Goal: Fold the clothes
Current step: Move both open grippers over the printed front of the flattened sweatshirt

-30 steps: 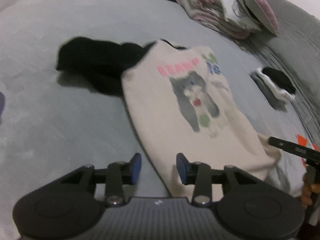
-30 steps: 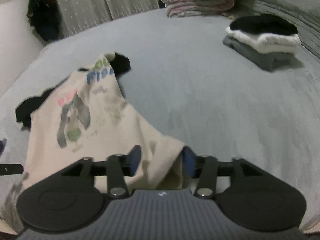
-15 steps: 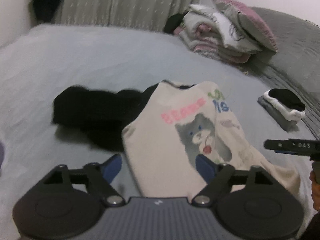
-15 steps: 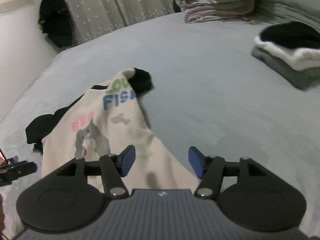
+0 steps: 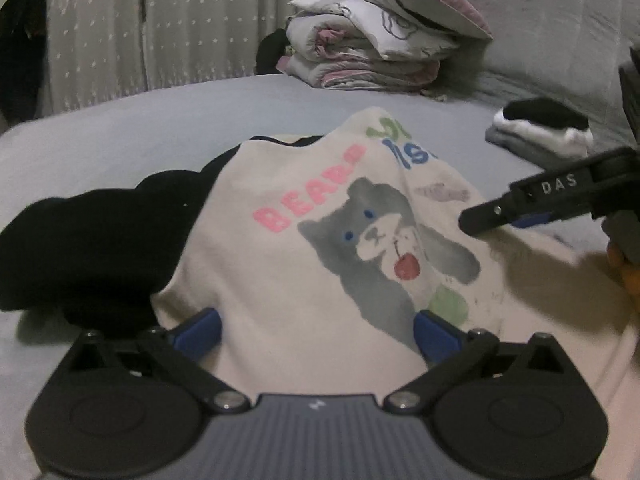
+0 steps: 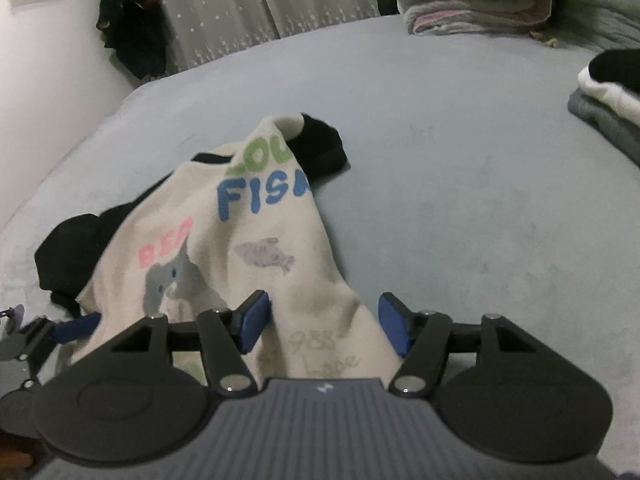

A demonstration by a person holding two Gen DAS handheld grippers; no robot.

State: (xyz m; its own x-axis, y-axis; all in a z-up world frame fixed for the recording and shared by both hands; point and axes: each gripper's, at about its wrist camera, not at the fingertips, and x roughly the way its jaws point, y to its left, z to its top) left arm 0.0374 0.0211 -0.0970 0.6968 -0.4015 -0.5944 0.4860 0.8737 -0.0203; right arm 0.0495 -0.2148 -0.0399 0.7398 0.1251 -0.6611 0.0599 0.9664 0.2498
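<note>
We have the cream sweatshirt (image 5: 320, 264) lying on the grey bed (image 6: 460, 200), bear print up, black sleeves (image 5: 92, 248) bunched out to its left side. Our left claw (image 5: 316, 332) is spreading its jaws wide right now, the blue pads (image 5: 196, 332) straddling the near hem with cloth between them but nothing pinched. Over on the right, our right claw (image 6: 324, 320) sits about half open above the other hem corner, fabric rising between its pads (image 6: 252, 316) and not gripped. A stack of folded clothes (image 5: 540, 132) waits at the far right, well apart, and folded bedding (image 5: 372, 56) is piled by the curtain (image 6: 248, 4).
</note>
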